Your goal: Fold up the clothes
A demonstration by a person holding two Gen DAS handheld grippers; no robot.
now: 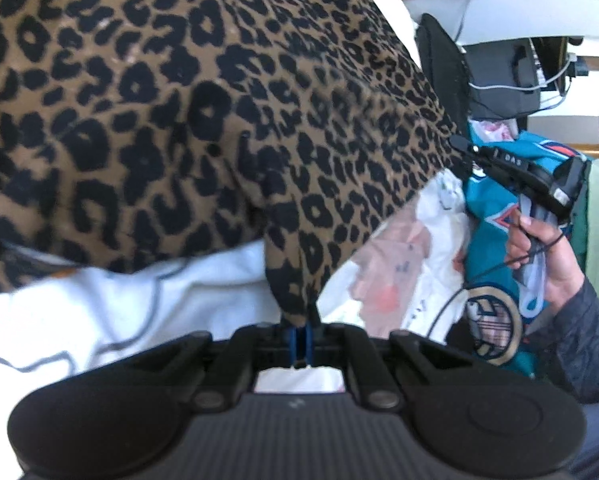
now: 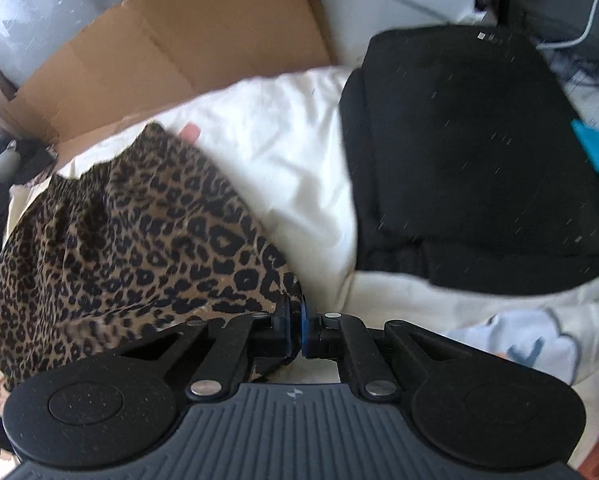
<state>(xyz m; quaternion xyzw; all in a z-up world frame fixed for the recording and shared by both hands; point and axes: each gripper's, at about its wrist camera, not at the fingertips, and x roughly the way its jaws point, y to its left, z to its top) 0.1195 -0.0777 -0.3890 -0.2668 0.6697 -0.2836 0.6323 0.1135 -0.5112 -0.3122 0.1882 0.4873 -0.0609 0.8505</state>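
The leopard-print garment (image 1: 203,120) is lifted off the white bedding (image 1: 99,312), a gathered corner of it clenched in the left gripper (image 1: 301,320) at 6 o'clock. At 3 o'clock its far edge looks pinched by the right gripper (image 1: 459,145), jaws closed, though it's a bit blurry. A folded black garment (image 2: 471,160) sits at 2 o'clock in the right wrist view.

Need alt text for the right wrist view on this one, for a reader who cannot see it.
The right hand-held gripper is shut on the corner of a leopard-print garment that spreads to its left over white bedding. A folded black garment lies to the right, and a flattened cardboard box lies behind.
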